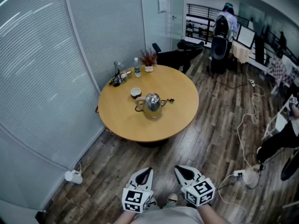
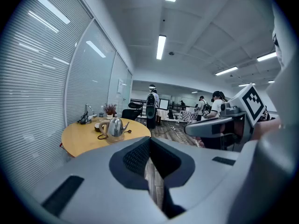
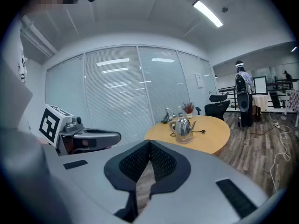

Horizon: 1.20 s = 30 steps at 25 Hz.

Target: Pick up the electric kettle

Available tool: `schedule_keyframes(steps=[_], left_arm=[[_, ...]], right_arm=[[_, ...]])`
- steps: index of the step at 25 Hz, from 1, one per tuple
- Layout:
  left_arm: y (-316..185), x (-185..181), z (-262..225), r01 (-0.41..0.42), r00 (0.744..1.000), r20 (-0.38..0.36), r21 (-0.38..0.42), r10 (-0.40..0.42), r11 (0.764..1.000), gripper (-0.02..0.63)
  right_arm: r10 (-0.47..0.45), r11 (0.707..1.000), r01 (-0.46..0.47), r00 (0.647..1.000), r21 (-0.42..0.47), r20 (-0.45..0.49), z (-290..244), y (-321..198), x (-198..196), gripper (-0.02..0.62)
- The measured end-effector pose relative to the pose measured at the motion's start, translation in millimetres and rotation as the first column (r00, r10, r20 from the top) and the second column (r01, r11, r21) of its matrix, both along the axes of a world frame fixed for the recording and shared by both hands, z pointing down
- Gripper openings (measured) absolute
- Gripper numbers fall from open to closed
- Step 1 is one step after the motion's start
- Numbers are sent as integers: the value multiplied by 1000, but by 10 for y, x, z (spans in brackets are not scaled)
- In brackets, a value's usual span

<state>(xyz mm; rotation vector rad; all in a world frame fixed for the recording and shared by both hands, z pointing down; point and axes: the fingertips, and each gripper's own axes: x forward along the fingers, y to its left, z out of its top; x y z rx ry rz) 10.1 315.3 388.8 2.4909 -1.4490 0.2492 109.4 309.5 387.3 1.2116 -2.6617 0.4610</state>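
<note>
A shiny steel electric kettle (image 1: 153,105) (image 2: 115,128) (image 3: 182,127) stands on its base near the middle of a round wooden table (image 1: 182,111) (image 2: 79,140) (image 3: 212,136), its cord trailing to the right. Both grippers hang low by my body, far short of the table, over the wood floor. The left gripper (image 1: 145,172) (image 2: 149,146) is shut and holds nothing. Beside it, the right gripper (image 1: 183,171) (image 3: 148,149) is also shut and empty. Each gripper shows at the edge of the other's view.
On the table's far side sit a small cup (image 1: 136,93), a water bottle (image 1: 137,68), a potted plant (image 1: 148,59) and a tangle of cables (image 1: 118,78). Glass walls with blinds (image 1: 56,55) run along the left. Office chairs (image 1: 180,52), cables on the floor (image 1: 252,120) and people stand farther off.
</note>
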Motion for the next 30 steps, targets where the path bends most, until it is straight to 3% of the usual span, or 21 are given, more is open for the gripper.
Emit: schedule_keyframes(steps=[13,19,26,30], left_arm=[[-13,-114,14,17,1000,-15,-19,-17,1000,5],[-49,-160,11,8,1000,-24,-19,-8,1000,5],[-55,-347,21,-8,1000,5,7,8,1000,5],[-103,-517,32,-2,999,-33,-13,2,1000,3]], right_arm=[[-4,1000,4,1000,-21,11,40,50,-88,31],[2,1000,-1,1000,19,-8,14,32,-171,32],[23,1000,-23,1000,13,-13,13,-17,-349,32],[24,1000,-23,1000,18,-21,9,-19,-566,32]])
